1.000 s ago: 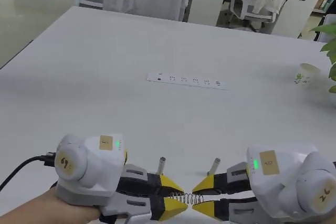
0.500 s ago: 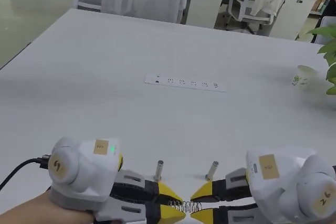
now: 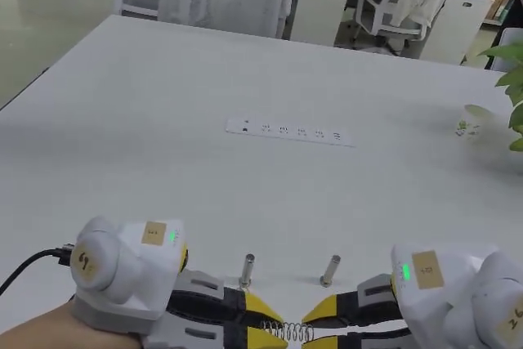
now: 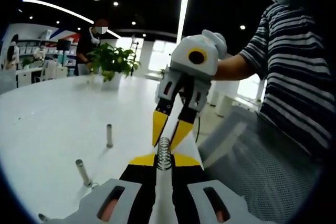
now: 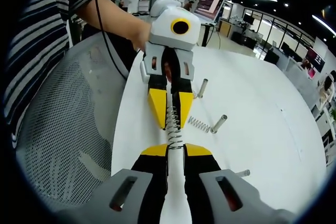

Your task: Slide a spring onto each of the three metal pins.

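— Spring [image 3: 288, 331], position?
— Held between the two grippers at the near edge of the table [image 3: 245, 79], roughly level, just nearer than two upright pins.
— Left gripper [image 3: 278, 326]?
— Fingers closed on the spring's left end. Its own view shows the coil pinched between the yellow tips.
— Right gripper [image 3: 307, 323]?
— Fingers closed on the right end, with the tips facing the left gripper's and only the coil between them.
— Pins?
— The left pin [image 3: 248, 270] and right pin [image 3: 330, 270] stand bare, well apart from each other. The right gripper view shows a third pin [image 5: 242, 172] low in that picture, too partly seen to judge.
— Other items?
— A second spring [image 5: 198, 124] lies flat on the table, just beside the base of a pin. A power strip [image 3: 288, 131] lies farther out, mid-table.
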Demonstrator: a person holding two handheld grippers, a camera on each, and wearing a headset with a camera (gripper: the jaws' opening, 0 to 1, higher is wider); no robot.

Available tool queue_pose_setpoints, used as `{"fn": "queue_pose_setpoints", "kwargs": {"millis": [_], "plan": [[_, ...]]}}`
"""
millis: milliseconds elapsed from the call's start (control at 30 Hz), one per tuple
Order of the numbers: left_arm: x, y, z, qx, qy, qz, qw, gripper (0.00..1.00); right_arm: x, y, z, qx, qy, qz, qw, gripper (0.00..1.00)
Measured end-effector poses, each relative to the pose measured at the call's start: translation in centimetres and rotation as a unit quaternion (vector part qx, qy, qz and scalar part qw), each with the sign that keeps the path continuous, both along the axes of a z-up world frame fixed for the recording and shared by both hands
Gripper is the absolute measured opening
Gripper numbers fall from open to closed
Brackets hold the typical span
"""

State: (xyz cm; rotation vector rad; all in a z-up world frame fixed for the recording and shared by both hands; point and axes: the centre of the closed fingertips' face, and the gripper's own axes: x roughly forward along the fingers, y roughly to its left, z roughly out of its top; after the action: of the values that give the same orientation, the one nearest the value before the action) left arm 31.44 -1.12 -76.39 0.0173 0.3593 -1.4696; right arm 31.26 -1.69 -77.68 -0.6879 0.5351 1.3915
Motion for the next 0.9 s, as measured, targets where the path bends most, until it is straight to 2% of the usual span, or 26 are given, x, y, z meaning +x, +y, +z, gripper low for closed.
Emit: {"fn": "queue_pose_setpoints", "kwargs": {"millis": [167,367,467,567,800,900], "plan": [[0.1,0.3,-0.3,0.008,-0.001,0.006,1.0000,0.02,0.1,0.2,0.6,0.000,-0.022,0.012,0.9997,0.07],[-0.2,0.3,-0.7,0.018,-0.009,0.002,0.9998,0.02,-0.1,0.8,2.5,0.026,-0.032,0.019,0.9989,0.07],[-0.4,0.1,-0.8,0.022,-0.014,0.000,0.9997,0.02,-0.4,1.1,2.8,0.027,-0.041,0.036,0.9982,0.07],[-0.5,0.1,-0.9,0.026,-0.017,-0.003,0.9995,0.02,-0.5,1.2,2.9,0.029,-0.038,0.036,0.9982,0.07],[-0.7,-0.1,-1.0,0.032,-0.022,-0.007,0.9992,0.02,-0.9,1.9,3.7,0.056,-0.021,0.031,0.9977,0.07],[-0.6,-0.1,-1.1,0.035,-0.024,-0.005,0.9991,0.02,-0.8,2.3,3.8,0.061,-0.022,0.030,0.9974,0.07]]}}
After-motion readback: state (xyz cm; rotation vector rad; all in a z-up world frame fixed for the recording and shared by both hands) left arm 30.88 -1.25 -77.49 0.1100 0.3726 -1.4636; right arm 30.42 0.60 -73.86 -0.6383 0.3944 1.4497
